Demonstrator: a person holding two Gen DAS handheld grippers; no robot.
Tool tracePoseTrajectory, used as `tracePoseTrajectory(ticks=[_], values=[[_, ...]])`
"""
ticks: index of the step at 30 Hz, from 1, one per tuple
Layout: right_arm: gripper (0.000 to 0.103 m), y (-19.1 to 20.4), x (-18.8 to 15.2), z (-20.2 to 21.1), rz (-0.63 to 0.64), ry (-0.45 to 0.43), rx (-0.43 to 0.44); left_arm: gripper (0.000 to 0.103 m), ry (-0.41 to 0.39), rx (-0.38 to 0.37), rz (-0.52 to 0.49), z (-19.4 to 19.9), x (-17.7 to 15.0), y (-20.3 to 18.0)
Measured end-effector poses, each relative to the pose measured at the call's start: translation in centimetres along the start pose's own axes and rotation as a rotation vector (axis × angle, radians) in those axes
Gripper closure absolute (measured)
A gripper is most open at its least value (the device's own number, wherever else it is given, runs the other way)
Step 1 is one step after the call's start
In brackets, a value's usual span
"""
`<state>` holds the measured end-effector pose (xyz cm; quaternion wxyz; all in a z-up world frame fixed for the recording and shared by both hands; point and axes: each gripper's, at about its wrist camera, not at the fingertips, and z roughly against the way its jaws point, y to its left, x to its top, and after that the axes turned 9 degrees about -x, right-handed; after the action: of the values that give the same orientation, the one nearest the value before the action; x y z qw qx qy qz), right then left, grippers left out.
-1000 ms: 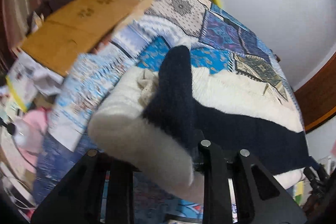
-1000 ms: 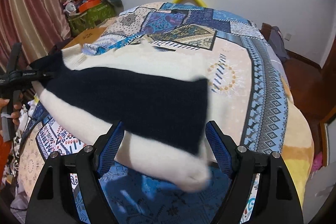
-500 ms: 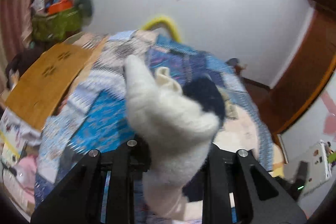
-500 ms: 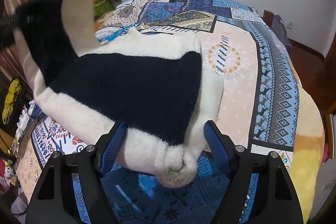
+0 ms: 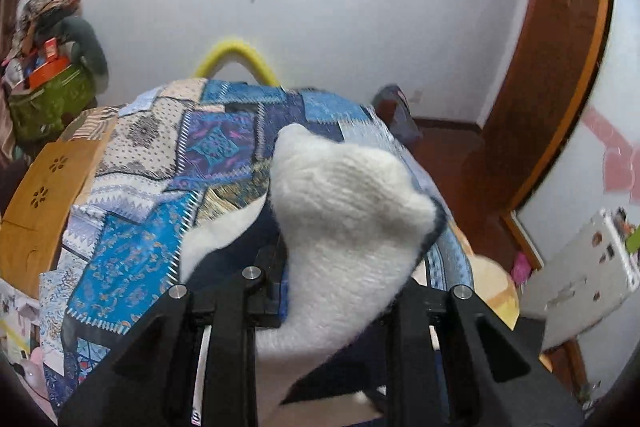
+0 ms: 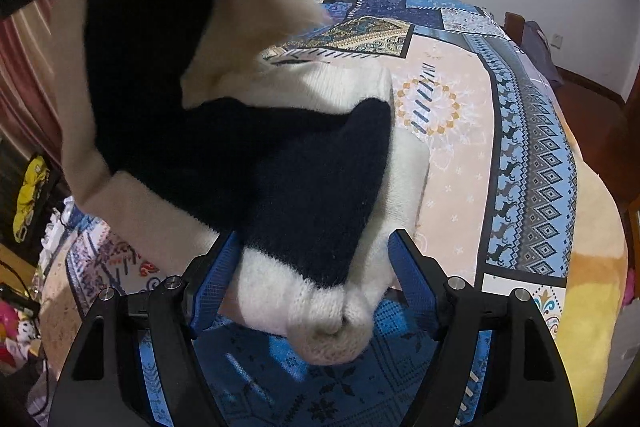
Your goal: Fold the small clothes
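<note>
A small white and navy knitted sweater lies on the patchwork bedspread. My right gripper is shut on its near white edge, the fabric bunched between the blue pads. My left gripper is shut on the sweater's other end and holds it raised, folded over towards the right side. In the right wrist view that lifted end hangs high at the upper left, over the part lying on the bed.
A brown cardboard sheet lies at the bed's left edge, with a green basket of clutter beyond it. A yellow hoop stands at the far end. A wooden door frame is at the right.
My left gripper has lifted its end of the sweater up and swung it across towards the right gripper's side. The right gripper has kept its hold and hardly moved.
</note>
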<state>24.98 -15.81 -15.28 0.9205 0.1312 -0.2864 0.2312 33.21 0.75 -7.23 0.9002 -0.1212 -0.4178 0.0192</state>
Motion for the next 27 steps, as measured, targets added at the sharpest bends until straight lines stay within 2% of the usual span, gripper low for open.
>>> tracePoseTrajectory(ticks=[6, 9, 13, 18, 20, 23, 27], values=[[0.03, -1.4, 1.9, 1.2, -0.037, -0.044, 0.04, 0.08, 0.115, -0.055, -0.074, -1.6, -3.0, -1.3], [0.03, -1.8, 3.4, 0.7, -0.035, -0.052, 0.045, 0.08, 0.138, -0.07, -0.094, -1.4, -3.8, -1.3], [0.03, -2.0, 5.2, -0.8, -0.031, -0.031, 0.064, 0.08, 0.154, -0.101, -0.061, -1.2, -3.9, -0.8], [0.03, -2.2, 7.1, -1.5, -0.021, -0.062, 0.033, 0.08, 0.174, -0.125, -0.051, -1.4, -4.1, -0.3], [0.03, -2.4, 7.9, -1.3, -0.029, -0.091, 0.01, 0.08, 0.177, -0.129, -0.053, -1.5, -4.3, -0.4], [0.036, -3.0, 9.0, -0.5, -0.05, -0.156, -0.034, 0.078, 0.189, -0.142, -0.049, -2.1, -4.6, -0.6], [0.038, -4.2, 9.9, 0.5, -0.092, -0.212, -0.071, 0.072, 0.232, -0.17, -0.048, -3.4, -5.7, -1.4]])
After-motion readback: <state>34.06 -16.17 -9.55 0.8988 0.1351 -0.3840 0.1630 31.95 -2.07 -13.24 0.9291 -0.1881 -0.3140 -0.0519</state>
